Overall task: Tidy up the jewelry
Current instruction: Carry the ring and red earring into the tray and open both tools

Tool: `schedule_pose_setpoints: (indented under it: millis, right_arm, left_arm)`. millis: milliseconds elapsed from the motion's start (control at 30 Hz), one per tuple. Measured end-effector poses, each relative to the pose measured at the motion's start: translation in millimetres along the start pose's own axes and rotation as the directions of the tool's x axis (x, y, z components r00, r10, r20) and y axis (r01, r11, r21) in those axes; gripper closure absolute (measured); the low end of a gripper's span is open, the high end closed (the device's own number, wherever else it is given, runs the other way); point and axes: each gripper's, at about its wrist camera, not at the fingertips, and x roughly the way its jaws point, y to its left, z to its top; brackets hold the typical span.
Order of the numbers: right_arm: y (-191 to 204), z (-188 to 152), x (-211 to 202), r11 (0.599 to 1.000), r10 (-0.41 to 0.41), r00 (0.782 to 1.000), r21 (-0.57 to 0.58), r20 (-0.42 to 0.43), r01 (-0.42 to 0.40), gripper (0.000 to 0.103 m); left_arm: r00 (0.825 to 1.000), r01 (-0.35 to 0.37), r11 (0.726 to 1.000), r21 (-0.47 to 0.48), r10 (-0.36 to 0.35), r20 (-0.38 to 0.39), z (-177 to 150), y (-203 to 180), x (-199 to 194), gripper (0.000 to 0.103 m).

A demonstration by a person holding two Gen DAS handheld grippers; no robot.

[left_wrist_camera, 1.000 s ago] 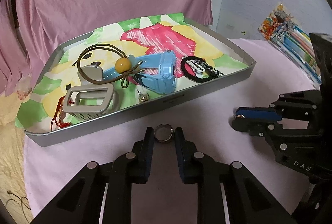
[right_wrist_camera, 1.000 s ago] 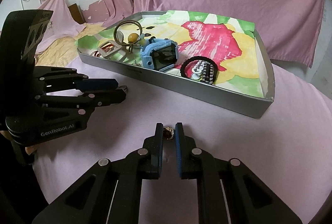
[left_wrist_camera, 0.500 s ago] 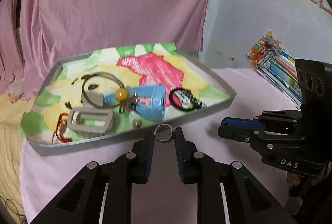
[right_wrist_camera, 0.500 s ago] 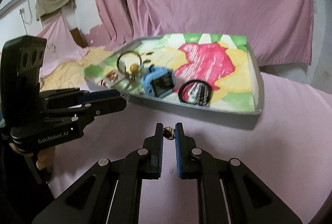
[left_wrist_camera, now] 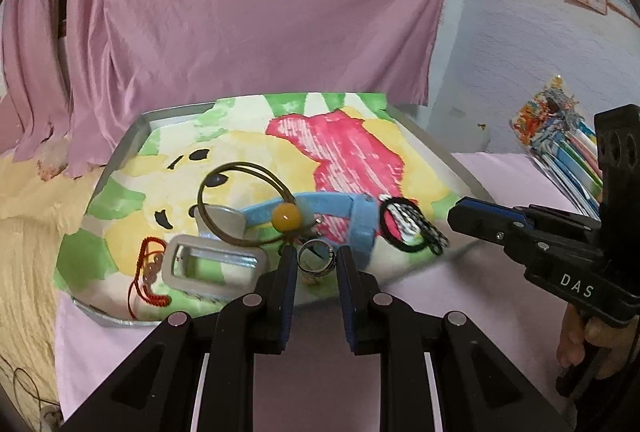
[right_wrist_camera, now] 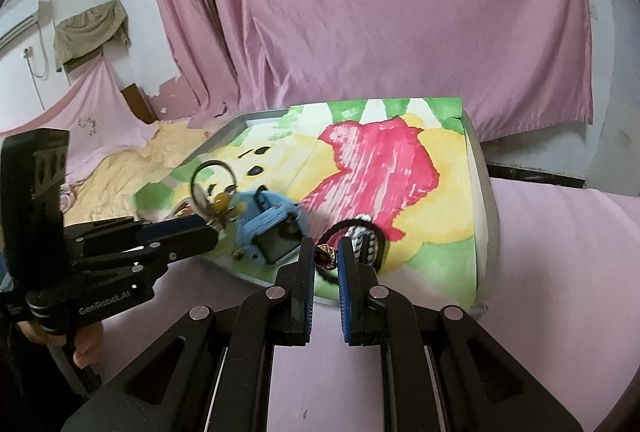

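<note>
Tools (left_wrist_camera: 316, 260) (right_wrist_camera: 325, 256) now raised over tray (left_wrist_camera: 120, 152).

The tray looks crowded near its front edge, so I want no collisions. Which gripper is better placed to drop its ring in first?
Right, probably. The right gripper holds its ring near barer tray lining; the left gripper faces the watch and hair tie.
</note>
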Motion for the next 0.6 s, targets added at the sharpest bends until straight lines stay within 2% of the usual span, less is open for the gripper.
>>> schedule_pose_setpoints:
  millis: [167,200,433,600]
  right_arm:
    - [-4.6,6.2,20.2,0.999,-0.026,0.999,0.025,-0.021,0.026,0.093]
    - [-5.2,6.6,22.9,0.999,-0.029,0.999,0.025,-0.029,0.03,0.093]
    - [-4.8,5.6,42.0,0.999,-0.033,0.996,0.021,-0.087,0.035,0.093]
    - [-3.5,7.0,48.1,0.999,-0.036,0.995,0.015,-0.098,0.038,0.093]
  left_arm:
    - [1.0,-0.008,1.0,-0.017,0.008,-0.015,5.1,4.1,12.2,0.085]
    - [1.0,-0.011,1.0,-0.017,0.01,-0.022,5.6,4.8,15.1,0.096]
    - [0.999,0.0,0.999,-0.035,-0.002,-0.048,6.6,9.8,26.6,0.096]
    - [0.998,-0.002,0.999,-0.039,0.0,-0.067,5.2,10.5,31.5,0.096]
